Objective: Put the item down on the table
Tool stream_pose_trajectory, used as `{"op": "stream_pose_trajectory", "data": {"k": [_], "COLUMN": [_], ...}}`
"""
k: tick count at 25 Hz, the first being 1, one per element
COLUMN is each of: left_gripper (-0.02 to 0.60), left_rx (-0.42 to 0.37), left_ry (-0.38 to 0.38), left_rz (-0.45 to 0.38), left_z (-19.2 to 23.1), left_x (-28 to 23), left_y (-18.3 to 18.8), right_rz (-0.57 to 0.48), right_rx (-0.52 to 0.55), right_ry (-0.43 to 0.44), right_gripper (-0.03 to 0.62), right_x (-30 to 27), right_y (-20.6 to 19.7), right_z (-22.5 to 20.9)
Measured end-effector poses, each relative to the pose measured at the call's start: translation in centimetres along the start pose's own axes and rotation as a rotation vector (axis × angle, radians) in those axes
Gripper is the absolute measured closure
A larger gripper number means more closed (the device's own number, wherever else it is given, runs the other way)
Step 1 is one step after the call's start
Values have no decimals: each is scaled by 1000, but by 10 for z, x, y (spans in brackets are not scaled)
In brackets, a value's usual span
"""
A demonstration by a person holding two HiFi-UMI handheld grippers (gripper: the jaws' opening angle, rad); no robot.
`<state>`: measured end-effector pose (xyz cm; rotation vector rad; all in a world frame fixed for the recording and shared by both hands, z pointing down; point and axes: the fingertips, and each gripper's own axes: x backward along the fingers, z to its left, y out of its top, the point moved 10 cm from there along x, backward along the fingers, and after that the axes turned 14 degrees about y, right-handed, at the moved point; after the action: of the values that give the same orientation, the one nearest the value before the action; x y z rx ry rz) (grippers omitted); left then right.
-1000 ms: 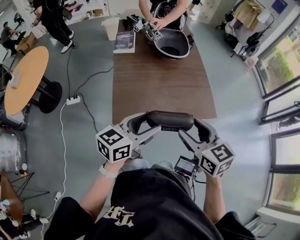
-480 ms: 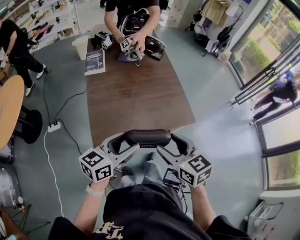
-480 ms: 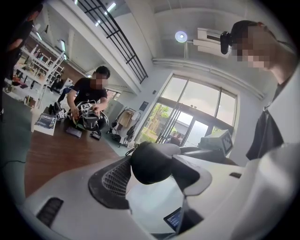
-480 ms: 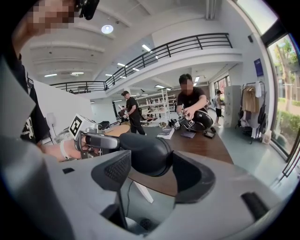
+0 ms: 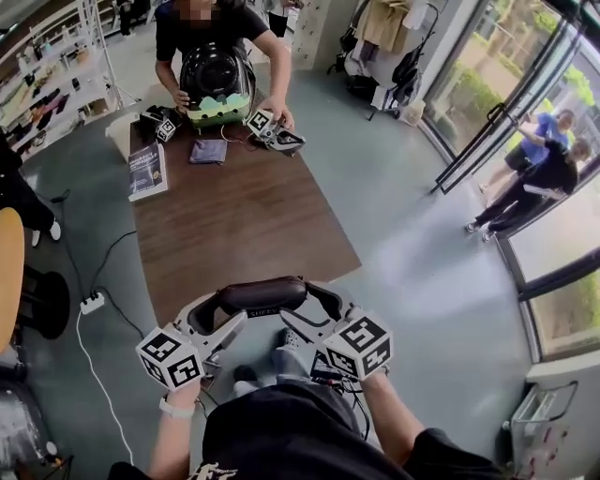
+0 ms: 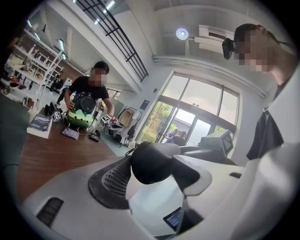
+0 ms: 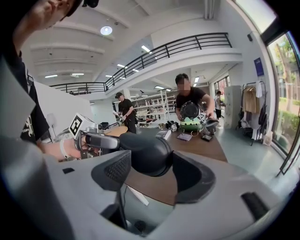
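Observation:
A black padded bar-shaped item hangs level at the near edge of the brown wooden table. My left gripper is shut on its left end and my right gripper on its right end. In the left gripper view the item's rounded black end sits clamped between the grey jaws. The right gripper view shows the other end held the same way, with the left gripper's marker cube beyond it.
At the table's far end a person handles a black and green pack and another gripper. A book and a purple pouch lie there too. A power strip and cable lie on the floor to the left.
The head view has swung upward and to the right, so the table and the person behind it sit lower left in frame. Both grippers keep their hold on the item.

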<state>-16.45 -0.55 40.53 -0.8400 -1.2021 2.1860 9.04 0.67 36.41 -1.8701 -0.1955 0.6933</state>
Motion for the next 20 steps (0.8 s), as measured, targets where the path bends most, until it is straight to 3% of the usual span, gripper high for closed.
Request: {"op": "stream_pose_trajectory", "data": {"k": [20], "left_gripper": [324], "left_rx": [7], "left_ry": [120], "left_rz": [0], "left_z": [-14], "left_x": [-108], "left_y": [36], "right_rz": [28], "right_rx": [0], "right_ry": [116], "right_gripper": [326], "right_x": [14], "right_y": [28], "right_z": [-133]}}
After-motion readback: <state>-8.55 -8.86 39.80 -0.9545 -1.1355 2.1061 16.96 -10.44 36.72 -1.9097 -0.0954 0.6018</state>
